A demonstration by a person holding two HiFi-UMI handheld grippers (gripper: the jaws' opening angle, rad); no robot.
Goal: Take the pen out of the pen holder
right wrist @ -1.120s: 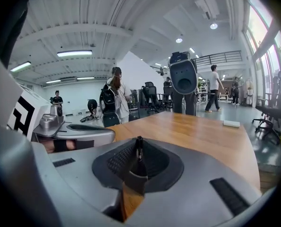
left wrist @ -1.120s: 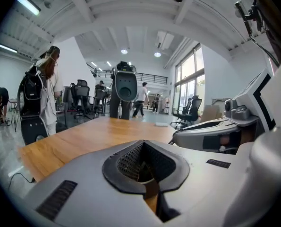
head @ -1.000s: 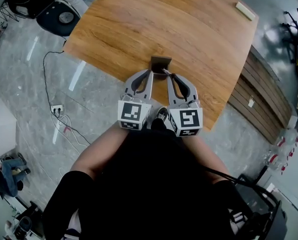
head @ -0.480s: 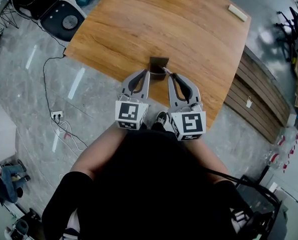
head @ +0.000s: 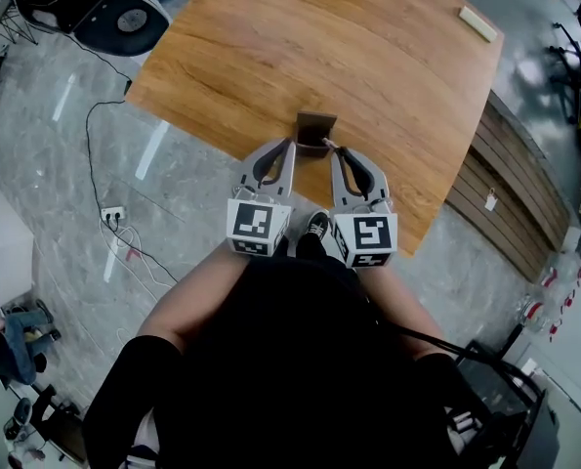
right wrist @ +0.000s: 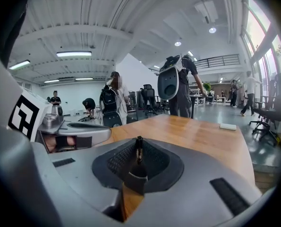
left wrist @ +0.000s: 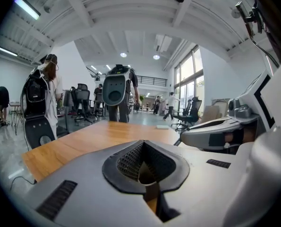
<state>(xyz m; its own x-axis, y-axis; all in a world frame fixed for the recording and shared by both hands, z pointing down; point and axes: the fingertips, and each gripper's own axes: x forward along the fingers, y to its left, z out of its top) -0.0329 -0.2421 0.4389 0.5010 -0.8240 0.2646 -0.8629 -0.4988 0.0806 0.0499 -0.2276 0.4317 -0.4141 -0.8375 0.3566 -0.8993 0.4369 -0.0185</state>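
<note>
Seen from above, a person stands at the near edge of a wooden tabletop, holding a gripper in each hand. A small brown pen holder sits on the tabletop close to that edge, and both grippers point at it, side by side.

The left gripper reaches the holder's left side. In the left gripper view its fingers are drawn close together, with a brown strip of the holder's wall pinched between the dark ribbed pads.

The right gripper comes in just to the right of it. In the right gripper view its fingers are narrowed around a thin black pen, which stands upright between the pads. The pen's lower end is still down inside the dark holder.

A small cream block lies well apart at the far right corner of the tabletop. The gripper views show people standing in a bright open hall beyond the tabletop
</note>
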